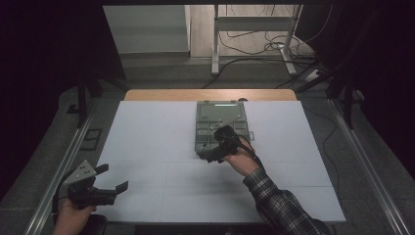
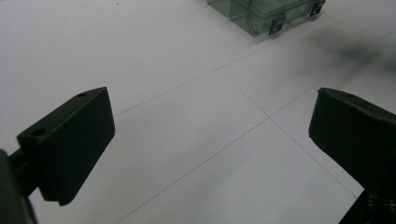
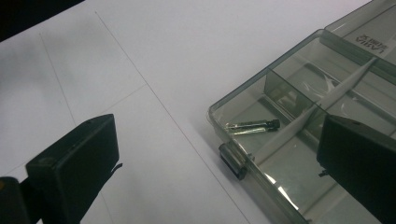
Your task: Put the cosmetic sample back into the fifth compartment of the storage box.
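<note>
Over box [image 1: 221, 121] near corner, right tool [image 1: 214, 156] gaping, wrist angled down.

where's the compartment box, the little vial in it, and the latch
compartment box [image 1: 221, 113], high view, on its far lid part
vial [image 3: 250, 126], right gripper view, mid-tube
latch [image 3: 232, 160], right gripper view, dark clip at the box's front edge

A white table [image 1: 147, 147] is carrying the load, thin seam lines crossing its top. A smoky clear compartment box [image 1: 221, 125] is sitting flat toward the far middle.
</note>
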`<control>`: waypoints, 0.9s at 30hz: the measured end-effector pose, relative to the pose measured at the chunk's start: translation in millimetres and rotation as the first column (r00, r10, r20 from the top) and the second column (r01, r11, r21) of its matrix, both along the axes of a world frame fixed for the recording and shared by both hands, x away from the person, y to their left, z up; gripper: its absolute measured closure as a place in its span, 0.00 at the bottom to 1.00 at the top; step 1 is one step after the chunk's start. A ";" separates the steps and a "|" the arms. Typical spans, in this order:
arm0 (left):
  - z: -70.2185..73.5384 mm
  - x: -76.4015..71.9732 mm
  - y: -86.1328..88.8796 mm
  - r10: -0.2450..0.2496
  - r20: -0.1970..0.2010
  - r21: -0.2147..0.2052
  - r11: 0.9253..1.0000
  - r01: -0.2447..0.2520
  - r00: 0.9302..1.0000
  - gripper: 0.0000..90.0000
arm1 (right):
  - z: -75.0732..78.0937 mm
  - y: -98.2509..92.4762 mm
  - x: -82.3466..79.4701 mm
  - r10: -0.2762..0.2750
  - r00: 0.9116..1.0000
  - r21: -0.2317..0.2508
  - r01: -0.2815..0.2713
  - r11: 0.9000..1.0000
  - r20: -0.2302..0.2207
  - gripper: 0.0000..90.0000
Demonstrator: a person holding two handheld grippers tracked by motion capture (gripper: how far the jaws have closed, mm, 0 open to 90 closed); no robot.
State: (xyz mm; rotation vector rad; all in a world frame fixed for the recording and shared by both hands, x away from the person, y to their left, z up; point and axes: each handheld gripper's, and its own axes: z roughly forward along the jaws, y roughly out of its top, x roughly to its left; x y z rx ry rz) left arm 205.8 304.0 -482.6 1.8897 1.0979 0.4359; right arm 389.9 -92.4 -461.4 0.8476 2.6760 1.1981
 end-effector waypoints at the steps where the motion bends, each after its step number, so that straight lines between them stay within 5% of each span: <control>1: 0.0 0.1 0.0 0.000 0.000 0.001 1.000 0.000 1.000 0.01 | 1.1 -1.4 -1.2 -0.002 1.000 0.003 0.002 1.000 0.002 0.00; 27: -0.1 0.3 -0.4 -0.002 -0.002 0.002 1.000 0.002 1.000 0.01 | 2.1 -32.0 -28.0 -0.021 1.000 0.000 0.021 1.000 0.017 0.00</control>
